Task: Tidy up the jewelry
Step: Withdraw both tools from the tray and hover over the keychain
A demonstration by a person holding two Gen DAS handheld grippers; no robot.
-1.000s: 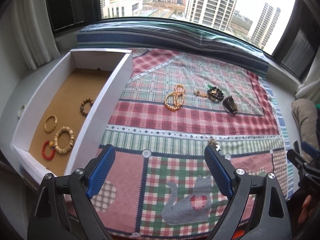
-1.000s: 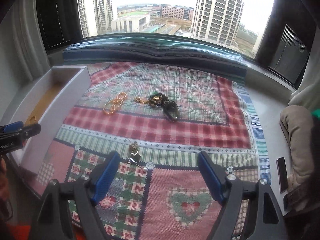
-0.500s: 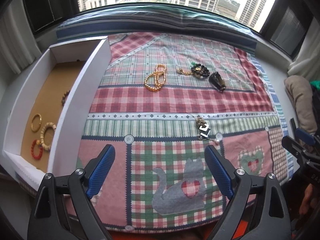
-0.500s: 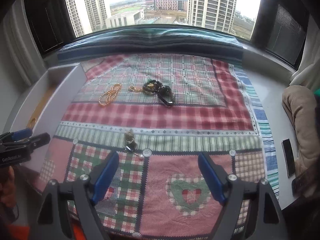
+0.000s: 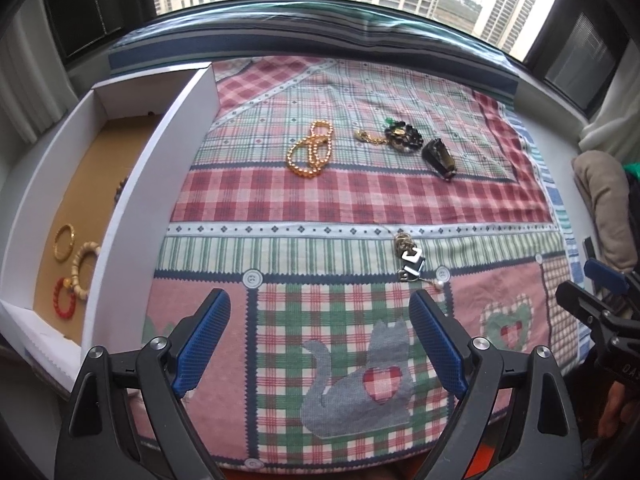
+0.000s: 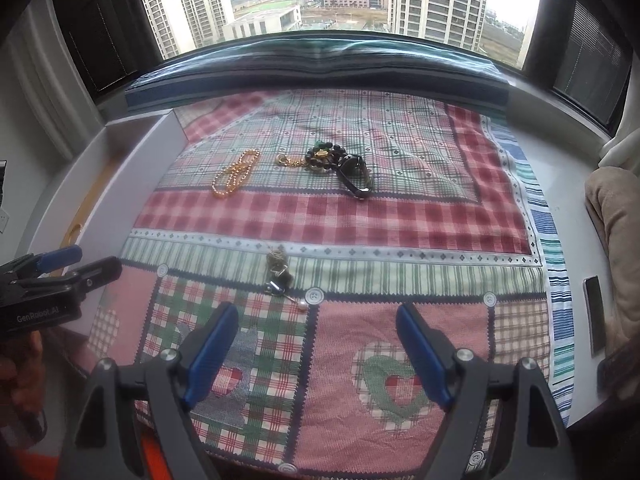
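Left hand-held gripper point(image 5: 320, 332) and right hand-held gripper point(image 6: 316, 344) both spread wide, holding nothing, above near edge of patchwork cloth point(image 5: 360, 208). Small tangled chain with pearl pin point(image 5: 410, 258) just beyond. Farther: gold bead necklace point(image 5: 310, 152), dark bead bracelet point(image 5: 404, 138), black watch point(image 5: 438, 154). Left side, white tray point(image 5: 132, 200) holds bangles point(image 5: 74, 256).

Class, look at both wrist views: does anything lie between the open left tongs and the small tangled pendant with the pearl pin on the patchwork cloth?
Nothing visible does. The left tongs hang open, and only bare patchwork cloth lies between them and the small tangled pendant with the pearl pin. The right view shows the same pendant unobstructed.
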